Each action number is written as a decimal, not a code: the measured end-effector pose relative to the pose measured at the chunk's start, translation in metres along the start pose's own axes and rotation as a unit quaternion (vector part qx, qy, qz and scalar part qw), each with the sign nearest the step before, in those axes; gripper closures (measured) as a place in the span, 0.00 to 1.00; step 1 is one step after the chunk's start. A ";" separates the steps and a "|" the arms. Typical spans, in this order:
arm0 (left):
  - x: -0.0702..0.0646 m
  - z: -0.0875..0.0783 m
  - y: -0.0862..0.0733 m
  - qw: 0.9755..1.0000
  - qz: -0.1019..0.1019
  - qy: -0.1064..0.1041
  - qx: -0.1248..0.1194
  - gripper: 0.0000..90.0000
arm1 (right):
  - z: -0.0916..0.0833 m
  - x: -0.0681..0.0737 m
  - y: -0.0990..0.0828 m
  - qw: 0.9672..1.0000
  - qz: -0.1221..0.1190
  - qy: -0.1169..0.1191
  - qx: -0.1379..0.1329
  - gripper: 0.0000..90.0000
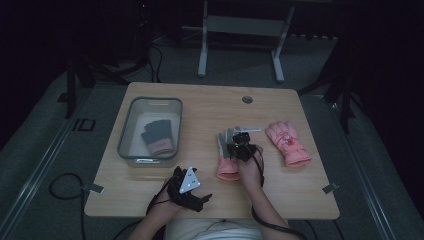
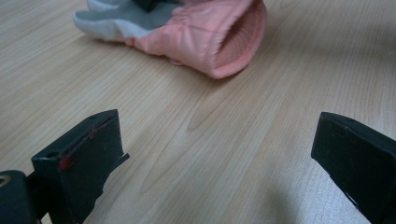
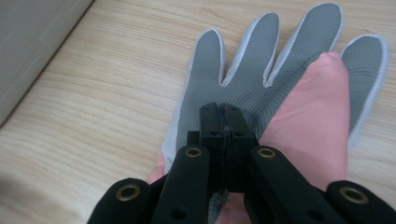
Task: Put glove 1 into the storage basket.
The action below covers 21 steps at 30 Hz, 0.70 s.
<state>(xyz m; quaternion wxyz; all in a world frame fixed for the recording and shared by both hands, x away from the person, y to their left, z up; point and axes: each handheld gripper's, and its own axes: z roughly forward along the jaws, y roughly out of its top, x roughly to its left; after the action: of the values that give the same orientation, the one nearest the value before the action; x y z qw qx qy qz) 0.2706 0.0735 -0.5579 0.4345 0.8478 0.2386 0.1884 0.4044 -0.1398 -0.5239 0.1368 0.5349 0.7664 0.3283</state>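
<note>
A pink glove with a grey palm (image 1: 226, 162) lies palm up in the middle of the wooden table (image 1: 210, 107), its fingers pointing away from me. My right gripper (image 1: 238, 144) is over its palm, jaws pressed together. In the right gripper view the shut tips (image 3: 223, 110) sit on the grey palm (image 3: 261, 79) beside the pink thumb; whether they pinch any fabric I cannot tell. My left gripper (image 1: 202, 198) rests near the front edge. Its jaws (image 2: 217, 135) stand wide open over bare wood, facing the glove's open cuff (image 2: 233, 42).
A second pink glove (image 1: 288, 143) lies back up to the right. At the left, a grey bin (image 1: 150, 101) holds a dark grey glove with a pink cuff (image 1: 158, 138). A round cable hole (image 1: 247, 99) is near the far edge.
</note>
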 end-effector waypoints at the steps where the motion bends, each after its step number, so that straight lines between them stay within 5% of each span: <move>1: 0.000 0.000 0.000 1.000 0.000 0.001 0.001 0.02 | 0.003 0.001 0.000 1.000 -0.004 0.001 0.000 0.99; 11: 0.000 0.000 0.000 1.000 0.003 -0.001 0.002 0.02 | 0.009 0.000 0.000 1.000 -0.006 0.012 -0.004 0.95; 16: 0.000 0.001 -0.001 1.000 0.009 -0.002 0.002 0.02 | -0.009 0.001 0.004 0.999 -0.012 0.027 -0.030 0.80; 21: 0.001 -0.001 -0.001 1.000 0.005 -0.002 -0.002 0.02 | -0.036 -0.009 0.016 0.997 -0.043 0.037 -0.056 0.79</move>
<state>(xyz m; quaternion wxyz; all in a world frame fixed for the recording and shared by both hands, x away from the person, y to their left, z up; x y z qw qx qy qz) 0.2706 0.0749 -0.5577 0.4360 0.8483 0.2335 0.1892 0.3996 -0.1575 -0.4880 0.1519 0.4801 0.7739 0.3841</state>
